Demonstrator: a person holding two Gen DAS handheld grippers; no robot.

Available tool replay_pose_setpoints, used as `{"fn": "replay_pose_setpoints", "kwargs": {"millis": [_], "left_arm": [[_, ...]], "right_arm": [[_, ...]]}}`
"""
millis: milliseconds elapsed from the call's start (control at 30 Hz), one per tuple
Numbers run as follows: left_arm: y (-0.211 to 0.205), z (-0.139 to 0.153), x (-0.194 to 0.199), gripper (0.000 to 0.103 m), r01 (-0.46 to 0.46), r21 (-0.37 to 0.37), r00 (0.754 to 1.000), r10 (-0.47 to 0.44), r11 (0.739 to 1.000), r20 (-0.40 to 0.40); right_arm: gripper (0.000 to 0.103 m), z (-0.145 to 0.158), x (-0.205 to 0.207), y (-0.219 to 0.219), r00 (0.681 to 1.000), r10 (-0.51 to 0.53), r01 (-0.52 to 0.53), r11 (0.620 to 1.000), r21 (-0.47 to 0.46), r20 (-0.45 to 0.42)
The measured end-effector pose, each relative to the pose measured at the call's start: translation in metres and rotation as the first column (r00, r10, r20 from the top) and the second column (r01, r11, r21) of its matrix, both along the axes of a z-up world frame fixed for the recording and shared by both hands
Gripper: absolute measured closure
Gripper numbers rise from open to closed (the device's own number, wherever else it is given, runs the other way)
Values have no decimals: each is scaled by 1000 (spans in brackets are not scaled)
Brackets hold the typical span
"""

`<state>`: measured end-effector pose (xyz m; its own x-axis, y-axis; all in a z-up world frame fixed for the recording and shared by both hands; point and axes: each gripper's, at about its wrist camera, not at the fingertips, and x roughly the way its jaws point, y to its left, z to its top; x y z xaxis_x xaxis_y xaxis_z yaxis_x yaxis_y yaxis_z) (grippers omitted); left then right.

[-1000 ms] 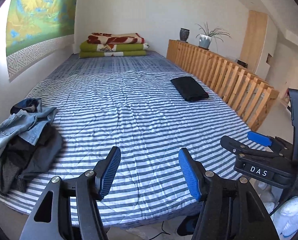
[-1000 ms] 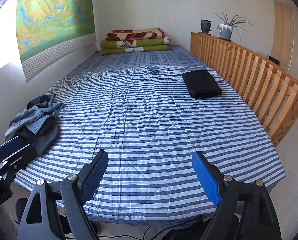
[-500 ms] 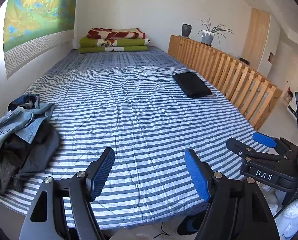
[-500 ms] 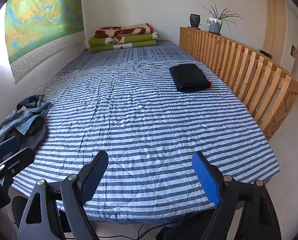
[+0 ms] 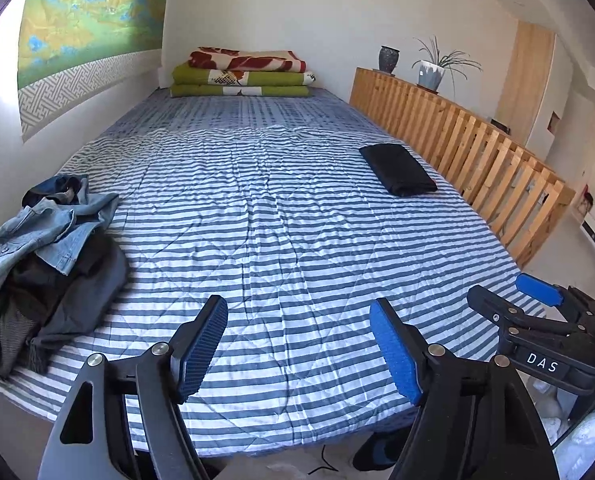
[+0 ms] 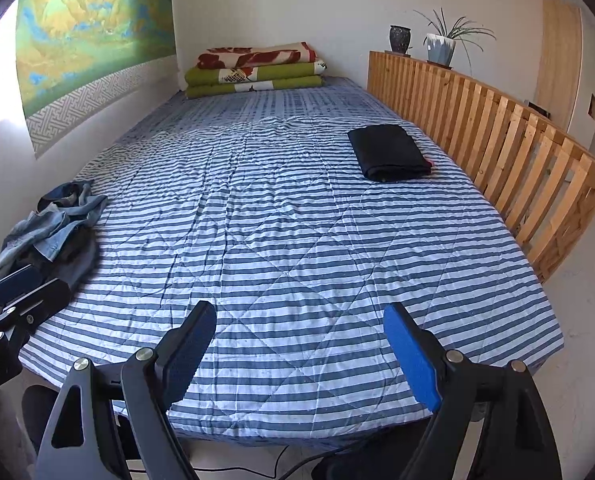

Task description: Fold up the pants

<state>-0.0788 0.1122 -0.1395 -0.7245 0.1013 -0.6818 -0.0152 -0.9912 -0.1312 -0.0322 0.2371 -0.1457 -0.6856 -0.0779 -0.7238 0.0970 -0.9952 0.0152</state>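
Observation:
A heap of unfolded clothes [image 5: 45,260], with pale denim on top and dark grey and black cloth under it, lies at the left edge of the striped bed [image 5: 297,220]; the same heap [image 6: 53,232] shows in the right wrist view. One folded black garment [image 5: 397,170] [image 6: 389,152] rests flat near the wooden rail. My left gripper [image 5: 299,344] hangs open over the bed's near edge, holding nothing. My right gripper [image 6: 301,348] is open and empty too, and appears at the right of the left wrist view [image 5: 537,308].
A slatted wooden rail [image 5: 477,152] runs along the bed's right side, with a vase and a potted plant [image 5: 433,68] on top. Folded blankets [image 5: 241,74] are stacked at the far end. A wall with a painted hanging bounds the left side. Cables and a dark shoe lie on the floor below the near edge.
Both grippers stayed open and shifted only slightly in front of the bed's near edge; the views tilted a little. Nothing on the bed moved.

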Motion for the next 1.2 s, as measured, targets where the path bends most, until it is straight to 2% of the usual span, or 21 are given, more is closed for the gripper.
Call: {"fn": "replay_pose_setpoints", "kwargs": {"millis": [1200], "left_arm": [[5,-3,3,26,-2,-4,1000,2,1000,9]], "right_arm": [[20,0,3,5,1000,-8,8,1000,4,0]]}}
